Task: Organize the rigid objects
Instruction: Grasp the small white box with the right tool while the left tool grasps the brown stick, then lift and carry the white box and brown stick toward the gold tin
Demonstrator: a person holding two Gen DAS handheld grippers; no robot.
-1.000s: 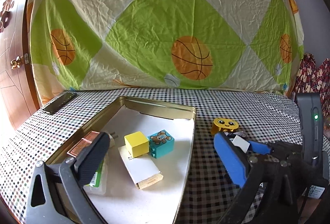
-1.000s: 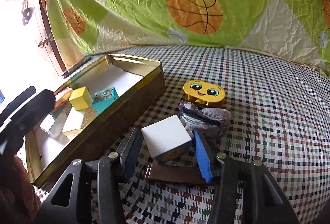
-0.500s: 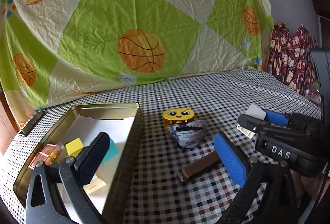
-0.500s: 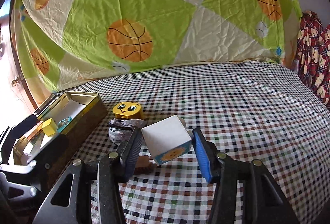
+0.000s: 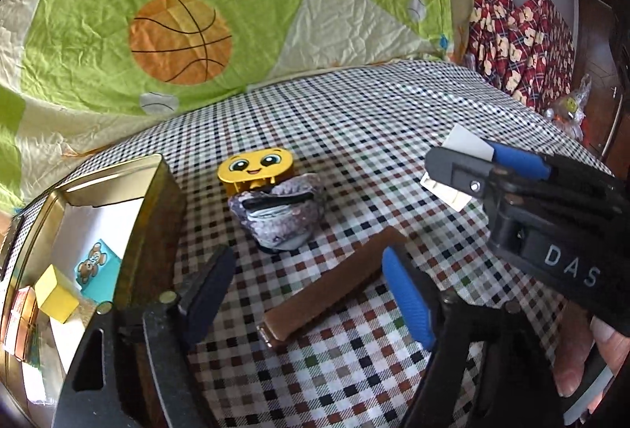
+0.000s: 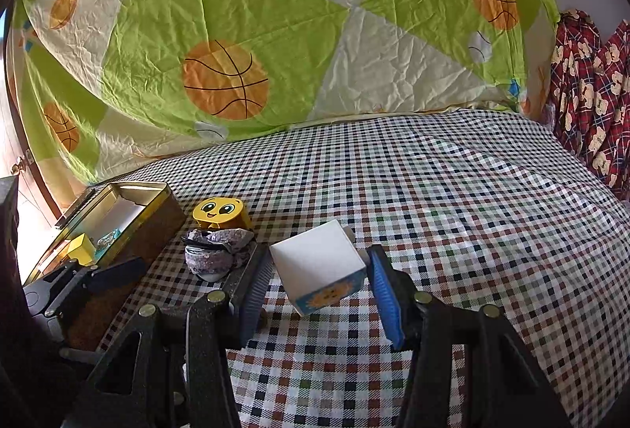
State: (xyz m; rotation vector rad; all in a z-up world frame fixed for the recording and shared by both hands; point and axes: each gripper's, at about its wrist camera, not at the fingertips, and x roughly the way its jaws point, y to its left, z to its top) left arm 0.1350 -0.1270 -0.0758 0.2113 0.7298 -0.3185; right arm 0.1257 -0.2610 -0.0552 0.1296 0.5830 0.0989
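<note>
The checked tablecloth [image 5: 393, 121] carries an open gold metal tin [image 5: 157, 207] at its left edge, holding a yellow cube [image 5: 57, 300] and a teal bear-print cube [image 5: 96, 268]. Only the left view shows the flat brown bar [image 5: 334, 288] between the closing left gripper [image 5: 311, 294] jaws, not yet pinched, and "DAS" on the right gripper [image 6: 315, 286], which pinches 1 white sun-print cube [image 6: 319, 264].

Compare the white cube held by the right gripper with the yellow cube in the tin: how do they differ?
The white cube is clamped in the right gripper, off the checked cloth; the yellow cube rests inside the tin. The white one is tilted and shows a sun picture on a blue face; the yellow one's visible faces are plain. The white one looks larger, perhaps only from nearness. Both are box-shaped blocks.
</note>
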